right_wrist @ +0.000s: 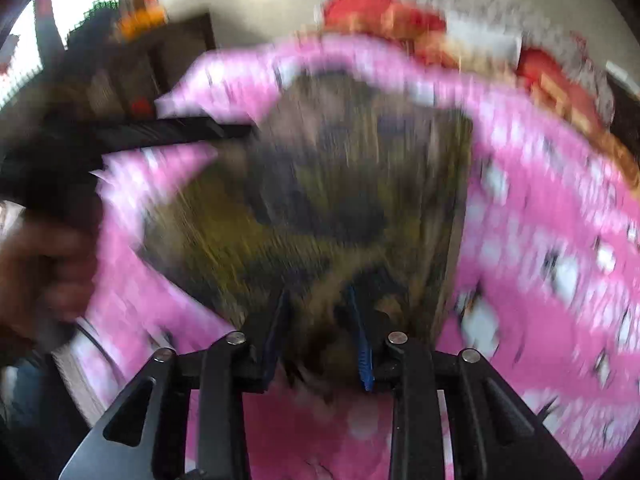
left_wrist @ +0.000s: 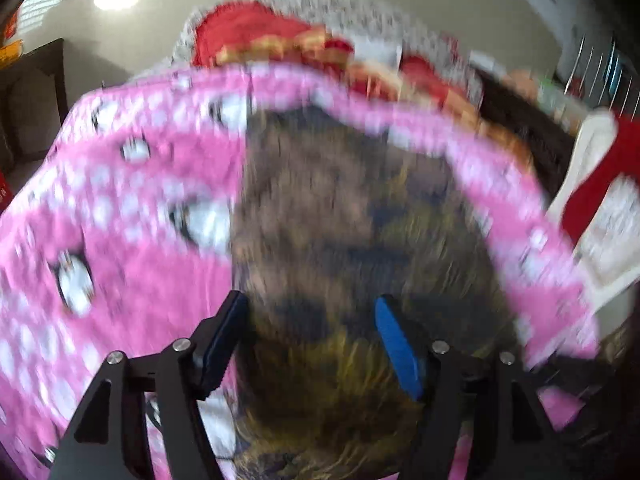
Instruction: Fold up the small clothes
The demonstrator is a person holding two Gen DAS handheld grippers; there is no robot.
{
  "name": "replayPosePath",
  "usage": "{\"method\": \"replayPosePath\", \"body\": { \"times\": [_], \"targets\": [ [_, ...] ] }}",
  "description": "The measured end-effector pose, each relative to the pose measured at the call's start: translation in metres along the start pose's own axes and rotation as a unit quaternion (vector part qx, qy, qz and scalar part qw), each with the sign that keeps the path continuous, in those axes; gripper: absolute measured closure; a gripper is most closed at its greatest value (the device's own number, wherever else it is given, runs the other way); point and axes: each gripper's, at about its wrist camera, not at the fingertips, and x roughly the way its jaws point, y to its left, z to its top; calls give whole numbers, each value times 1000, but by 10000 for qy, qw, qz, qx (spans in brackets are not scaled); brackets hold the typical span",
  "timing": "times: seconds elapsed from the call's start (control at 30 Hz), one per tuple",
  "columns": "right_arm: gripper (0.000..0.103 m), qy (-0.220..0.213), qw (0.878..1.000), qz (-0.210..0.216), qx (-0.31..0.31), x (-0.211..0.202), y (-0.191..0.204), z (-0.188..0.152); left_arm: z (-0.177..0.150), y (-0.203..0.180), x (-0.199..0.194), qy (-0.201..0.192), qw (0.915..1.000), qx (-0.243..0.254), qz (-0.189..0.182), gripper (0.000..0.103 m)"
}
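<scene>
Ahead of the left claw (left_wrist: 312, 344), black with one bright blue pad (left_wrist: 398, 350), lies a garment (left_wrist: 340, 208) mottled olive, brown and dark navy like camouflage. Under it and to both sides spreads a sheet (left_wrist: 132, 200) of vivid pink, dotted white and printed with white-and-black cartoon faces. Beyond the garment's far edge sits a red cloth (left_wrist: 248, 28) with gold trim, against a speckled grey-white cover (left_wrist: 360, 12).

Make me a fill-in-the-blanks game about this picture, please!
1. The camouflage cloth lies on a sheet coloured ____.
2. The left gripper's jaws stand ____ over the cloth.
3. The right gripper is pinching the ____.

Missing words: pink; open; cloth
</scene>
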Motion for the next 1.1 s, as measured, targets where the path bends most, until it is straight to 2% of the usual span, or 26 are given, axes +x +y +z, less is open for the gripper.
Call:
{"method": "replayPosePath", "body": {
  "times": [0.1,0.13,0.27,0.33,0.4,0.47,0.5,0.53,0.57,0.6,0.63,0.67,0.77,0.83,0.87,0.97,1.03,1.1],
  "targets": [
    [63,60,9997,120,225,-9,-6,11,6,7,-2,9,9997,-200,-109,31],
    [63,-15,9997,0,260,-15,-8,18,16,11,-6,-52,9994,-301,-134,31],
    [62,-539,9961,-614,327,-36,-27,57,72,11,-20,-570,9982,-200,-47,30],
    [62,-754,9927,-762,555,-36,-42,81,103,7,-10,-553,9981,-171,-204,27],
    [62,-1059,9889,-751,728,-31,-56,104,121,4,5,-539,9983,-174,-162,27],
    [62,-1245,9863,-765,763,-13,-64,125,135,1,36,-276,9994,-174,-57,26],
    [62,-1265,9862,-776,738,-2,-68,131,137,1,53,-23,9998,-180,26,27],
    [62,-1097,9877,-804,774,14,-74,135,138,2,76,363,9990,-228,146,27],
    [62,-726,9894,-926,853,34,-80,137,136,2,94,685,9970,-165,314,27],
    [62,-185,9889,-1177,889,57,-87,137,136,-2,101,779,9960,21,426,26],
    [62,81,9887,-1212,880,69,-91,135,137,-8,97,708,9957,229,550,26],
    [62,22,9895,-1162,855,66,-92,135,138,-13,89,648,9954,361,605,26],
    [62,-570,9890,-1150,741,12,-81,133,128,-21,40,186,9979,576,223,26],
    [62,-793,9901,-943,676,-20,-72,124,108,-25,-1,-122,9976,669,154,17],
    [62,-838,9913,-767,666,-41,-66,114,99,-28,-14,-168,9975,672,160,3],
    [61,-633,9949,-496,608,-73,-48,83,60,-35,-50,-162,9969,682,344,0],
    [61,-515,9964,-300,608,-91,-36,55,38,-41,-66,-177,9970,642,385,0],
    [61,-375,9972,-188,611,-103,-25,24,21,-47,-72,-20,9962,652,580,0]
  ]
}}
